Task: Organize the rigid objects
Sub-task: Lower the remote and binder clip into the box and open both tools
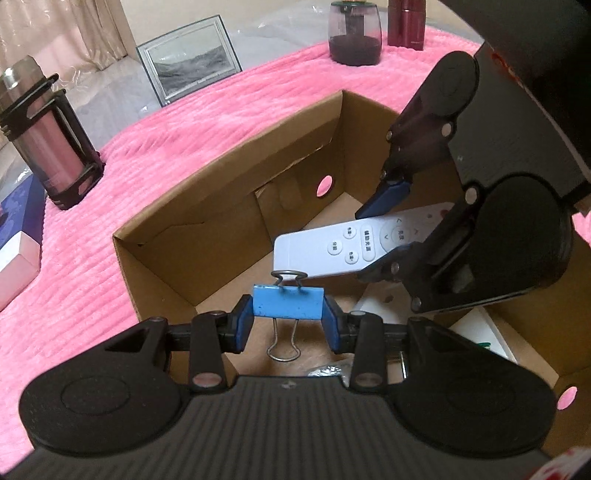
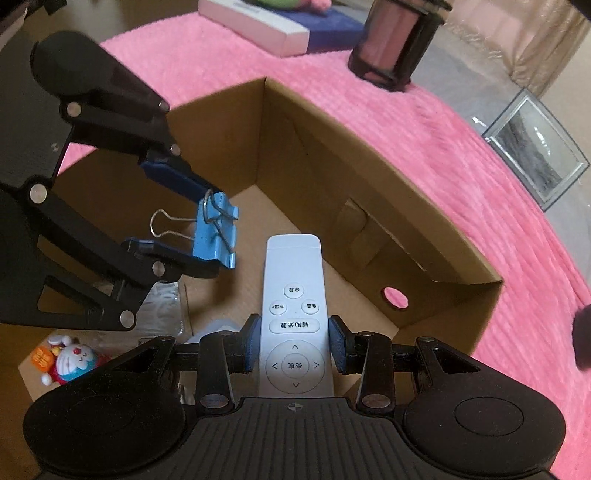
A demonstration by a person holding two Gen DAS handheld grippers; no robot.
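My left gripper (image 1: 289,323) is shut on a blue binder clip (image 1: 288,302), its wire handles sticking up and down between the blue pads. It hangs over an open cardboard box (image 1: 229,173). My right gripper (image 2: 294,345) is shut on a white remote control (image 2: 293,295) with round buttons, held above the box (image 2: 369,192) interior. In the left wrist view the right gripper (image 1: 384,236) comes in from the right with the remote (image 1: 332,251). In the right wrist view the left gripper (image 2: 207,229) enters from the left with the clip (image 2: 214,232).
The box lies on a pink fuzzy cloth (image 1: 92,240). Inside it sit a cartoon toy (image 2: 72,360), clear plastic wrap (image 2: 162,302) and a white card (image 1: 480,328). Around it stand a caged bottle (image 1: 48,136), a framed picture (image 1: 188,59), a dark jar (image 1: 354,33), a maroon container (image 1: 406,22) and a flat box (image 2: 280,22).
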